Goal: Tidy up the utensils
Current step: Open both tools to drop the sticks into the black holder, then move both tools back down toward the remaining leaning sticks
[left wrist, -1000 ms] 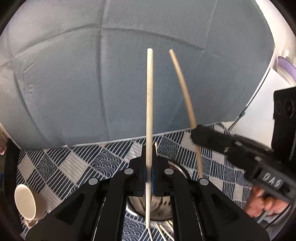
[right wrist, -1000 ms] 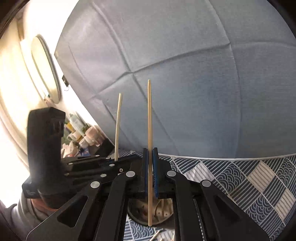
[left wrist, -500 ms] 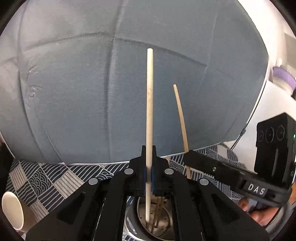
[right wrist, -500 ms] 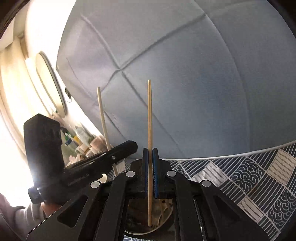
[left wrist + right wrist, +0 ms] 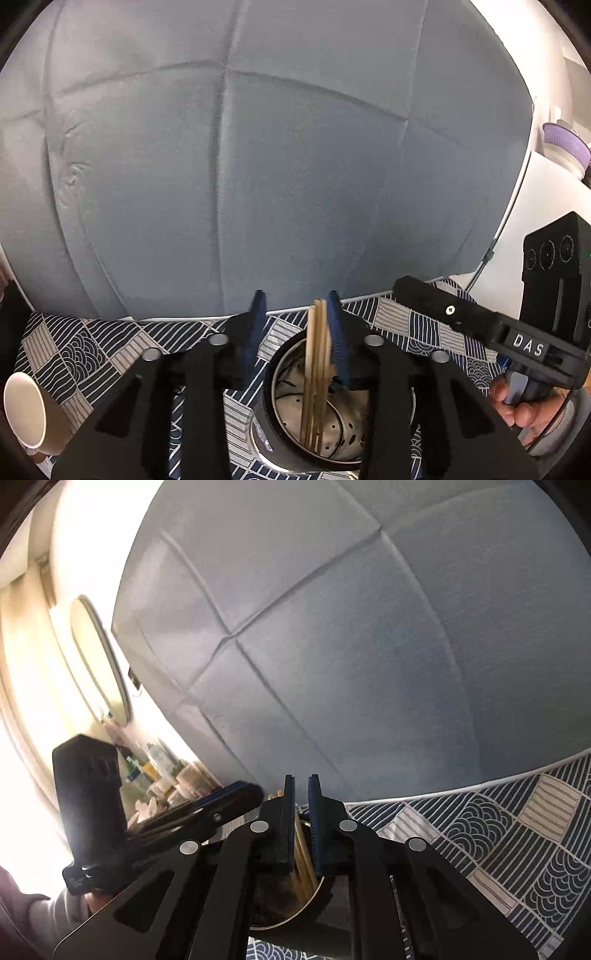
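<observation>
1. Left gripper (image 5: 295, 306) hangs over the metal holder (image 5: 280, 391); its fingers (image 5: 255, 325) are spread wide, gripping nothing.
2. Chopsticks (image 5: 316, 373) stand bunched and near upright in the holder, tips on its perforated bottom, tops just beside the inner face of the left gripper's right-hand finger. Touching it or not: cannot tell.
3. Right gripper (image 5: 299, 790) is also over the holder (image 5: 295, 915); its fingers (image 5: 288, 805) are slightly apart with a narrow gap, clamping nothing.
4. In the right wrist view the chopsticks (image 5: 303, 856) show through that gap, leaning in the holder below the fingers.
5. The holder sits on a patterned cloth (image 5: 92, 350) of navy waves, stripes and beige squares covering the bench.
6. A cream cup (image 5: 26, 413) lies on its side on the cloth at far left of the left wrist view, well apart from the holder.
7. A grey quilted cushion (image 5: 258, 166) fills the background behind the bench in both views.
8. The right gripper's body (image 5: 480, 325), marked "DAS", enters the left wrist view from the right, with the person's hand (image 5: 517, 410) on its handle.
9. The left gripper's body (image 5: 166, 823) shows at left in the right wrist view; blurred bottles (image 5: 155, 768) and an oval mirror (image 5: 99, 657) sit behind it.
</observation>
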Demonstrator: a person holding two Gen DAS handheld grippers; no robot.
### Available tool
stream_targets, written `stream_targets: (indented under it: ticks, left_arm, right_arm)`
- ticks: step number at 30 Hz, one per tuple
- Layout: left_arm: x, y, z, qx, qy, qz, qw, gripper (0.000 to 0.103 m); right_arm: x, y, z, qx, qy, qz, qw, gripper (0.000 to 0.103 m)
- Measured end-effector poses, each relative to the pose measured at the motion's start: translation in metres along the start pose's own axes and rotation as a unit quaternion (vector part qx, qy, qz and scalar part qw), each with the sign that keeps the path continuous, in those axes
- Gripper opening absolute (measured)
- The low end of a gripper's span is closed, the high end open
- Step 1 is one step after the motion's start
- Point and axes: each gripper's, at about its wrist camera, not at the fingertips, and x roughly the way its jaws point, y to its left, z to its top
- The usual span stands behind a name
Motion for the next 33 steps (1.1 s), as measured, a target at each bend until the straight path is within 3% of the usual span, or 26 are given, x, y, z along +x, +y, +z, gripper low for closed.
stream_targets:
  ticks: [8, 10, 16, 18, 21, 23, 27, 33]
  left_arm:
    - [-0.018, 0.008, -0.001, -0.017, 0.001, 0.009, 0.9998, 0.052]
    - [-0.024, 0.01, -0.005, -0.016, 0.006, 0.022, 0.9996, 0.053]
    - [-0.04, 0.016, -0.013, -0.035, 0.012, 0.027, 0.999, 0.071]
    - [-0.046, 0.017, -0.017, -0.037, 0.012, 0.03, 0.9988, 0.071]
    - [-0.053, 0.021, -0.024, -0.044, 0.019, 0.037, 0.9982, 0.076]
    - [-0.059, 0.025, -0.03, -0.049, 0.03, 0.041, 0.9975, 0.087]
    - [-0.065, 0.03, -0.041, -0.052, 0.037, 0.061, 0.9961, 0.092]
    - [-0.064, 0.03, -0.057, -0.05, 0.061, 0.076, 0.994, 0.097]
  right_arm:
    - [-0.016, 0.005, 0.007, -0.003, -0.004, -0.022, 1.0, 0.028]
    - [-0.02, 0.008, 0.006, -0.003, -0.001, -0.026, 1.0, 0.041]
    - [-0.032, 0.017, 0.002, -0.013, 0.007, -0.045, 0.999, 0.055]
    - [-0.036, 0.018, -0.001, -0.012, 0.009, -0.051, 0.999, 0.06]
    - [-0.039, 0.019, -0.006, -0.005, 0.019, -0.054, 0.998, 0.064]
    - [-0.042, 0.021, -0.01, -0.005, 0.023, -0.058, 0.998, 0.066]
    - [-0.045, 0.022, -0.019, -0.005, 0.036, -0.066, 0.997, 0.079]
    - [-0.048, 0.022, -0.034, -0.007, 0.063, -0.078, 0.995, 0.084]
